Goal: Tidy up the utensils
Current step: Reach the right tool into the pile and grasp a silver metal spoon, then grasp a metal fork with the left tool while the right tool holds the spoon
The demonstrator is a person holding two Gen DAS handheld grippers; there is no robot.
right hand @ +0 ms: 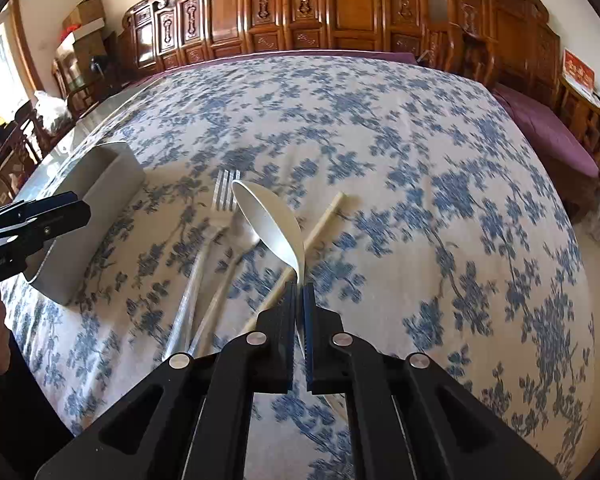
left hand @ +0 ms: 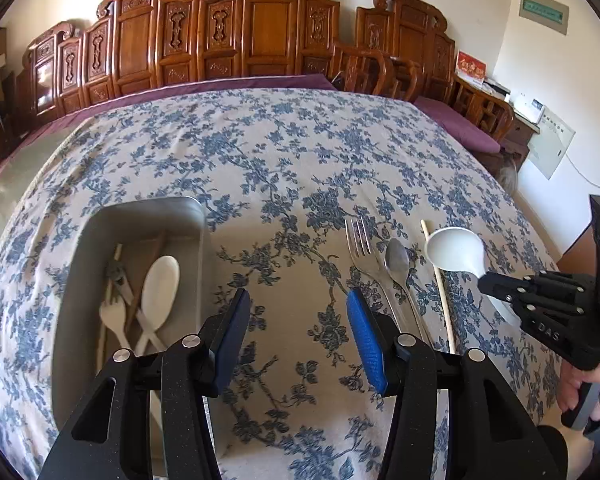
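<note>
My right gripper [right hand: 299, 286] is shut on the handle of a white ceramic spoon [right hand: 269, 225], held above the table; the spoon [left hand: 456, 249] and that gripper [left hand: 485, 282] also show at the right of the left wrist view. Below it lie a metal fork [right hand: 224, 194], a metal spoon [left hand: 397, 261] and a pale chopstick [right hand: 329, 213] on the floral cloth. My left gripper [left hand: 296, 302] stands open over bare cloth, with nothing between its fingers, just right of a grey tray [left hand: 140, 210] holding white spoons and other utensils.
Carved wooden chairs [left hand: 260, 28] line the far side of the table, with a purple cushion [left hand: 460, 128] at the right. A person's hand [left hand: 592, 392] holds the right gripper's handle. The floral tablecloth [right hand: 380, 120] stretches wide beyond the utensils.
</note>
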